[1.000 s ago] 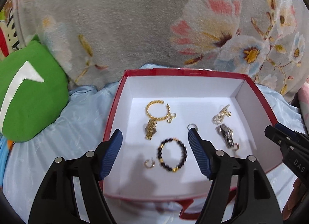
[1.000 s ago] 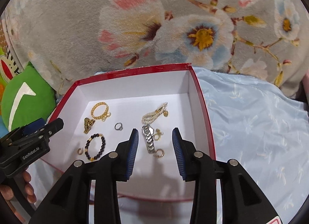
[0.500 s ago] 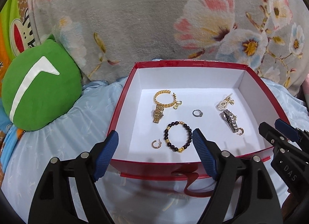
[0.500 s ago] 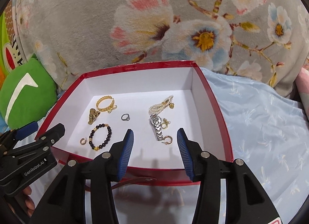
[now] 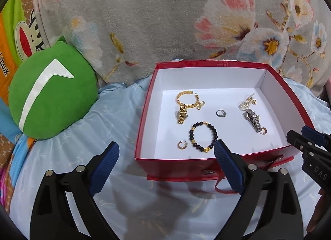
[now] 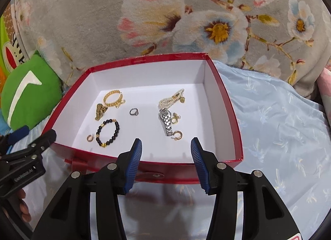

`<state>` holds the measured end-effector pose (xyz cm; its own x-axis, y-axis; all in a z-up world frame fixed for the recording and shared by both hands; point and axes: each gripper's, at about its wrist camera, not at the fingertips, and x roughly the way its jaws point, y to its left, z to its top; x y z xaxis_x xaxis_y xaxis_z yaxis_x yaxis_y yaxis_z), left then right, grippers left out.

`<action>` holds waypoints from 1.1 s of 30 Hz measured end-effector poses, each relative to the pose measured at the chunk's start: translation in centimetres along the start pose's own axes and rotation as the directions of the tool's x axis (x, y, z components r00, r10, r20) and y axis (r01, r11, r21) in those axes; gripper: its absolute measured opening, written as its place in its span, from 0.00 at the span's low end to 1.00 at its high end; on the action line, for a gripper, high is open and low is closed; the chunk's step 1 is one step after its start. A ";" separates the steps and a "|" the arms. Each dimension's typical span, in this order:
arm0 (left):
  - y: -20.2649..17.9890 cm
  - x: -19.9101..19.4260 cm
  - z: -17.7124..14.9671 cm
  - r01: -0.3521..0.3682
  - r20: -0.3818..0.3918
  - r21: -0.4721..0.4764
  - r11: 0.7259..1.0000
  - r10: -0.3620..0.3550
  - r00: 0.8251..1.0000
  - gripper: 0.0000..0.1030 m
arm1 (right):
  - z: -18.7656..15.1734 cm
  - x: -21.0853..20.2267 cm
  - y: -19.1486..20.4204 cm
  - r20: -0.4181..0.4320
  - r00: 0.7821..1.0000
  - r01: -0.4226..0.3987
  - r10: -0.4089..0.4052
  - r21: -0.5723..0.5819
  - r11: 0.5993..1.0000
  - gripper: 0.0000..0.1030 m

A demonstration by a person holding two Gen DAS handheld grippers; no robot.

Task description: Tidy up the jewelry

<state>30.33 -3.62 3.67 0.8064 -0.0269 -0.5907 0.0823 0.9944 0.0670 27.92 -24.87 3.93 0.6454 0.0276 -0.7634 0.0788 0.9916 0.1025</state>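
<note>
Left wrist view. A green cushion (image 5: 49, 93) lies at 9 o'clock on the pale blue bedsheet (image 5: 99, 124), with a grey floral blanket (image 5: 165, 18) behind it toward 12 o'clock. The left gripper (image 5: 166, 149) hangs over the sheet at 6 o'clock, its jaws wide apart and opening, nothing between the pads. The red box (image 5: 142, 120), white inside, sits right of centre.

On its floor, from the left:
- a gold hoop earring (image 5: 182, 145) near the front wall;
- a gold watch (image 5: 182, 114), with a gold chain bracelet (image 5: 187, 99) just behind it;
- a black bead bracelet (image 5: 203, 134);
- a silver ring (image 5: 221, 113) at mid-floor;
- a pearl bracelet (image 5: 247, 101) toward 2 o'clock;
- a silver watch (image 5: 254, 120) in front of the pearls, with a second gold hoop (image 5: 263, 130) at its near end.

Right wrist view. The right gripper (image 6: 166, 147) hovers at 6 o'clock above the box's front wall, its jaws partly apart and opening, empty. The silver watch lies just beyond them toward 12 o'clock.
</note>
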 end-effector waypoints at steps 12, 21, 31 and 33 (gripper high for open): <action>-1.0 -0.6 1.1 0.031 -0.066 0.030 0.999 -0.029 0.997 0.90 | 1.0 -1.5 1.3 -0.016 1.000 0.009 -0.009 -0.018 1.000 0.55; -1.5 -0.2 1.6 0.042 -0.076 0.017 0.999 -0.041 0.996 0.90 | 1.4 -1.7 2.0 -0.018 0.999 0.028 -0.028 -0.020 0.999 0.58; -0.9 0.4 1.4 0.039 -0.093 -0.009 0.999 -0.039 0.995 0.90 | 1.5 -1.7 2.5 -0.006 0.999 0.054 -0.054 -0.025 0.998 0.60; -0.9 0.5 1.4 0.035 -0.099 -0.012 0.999 -0.036 0.994 0.90 | 1.4 -1.7 2.6 -0.008 0.999 0.045 -0.045 -0.020 0.999 0.60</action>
<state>31.51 -4.69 4.42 0.7412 -0.0529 -0.6692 0.1039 0.9939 0.0365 28.13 -22.49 6.38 0.6354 -0.0165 -0.7720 0.0928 0.9942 0.0552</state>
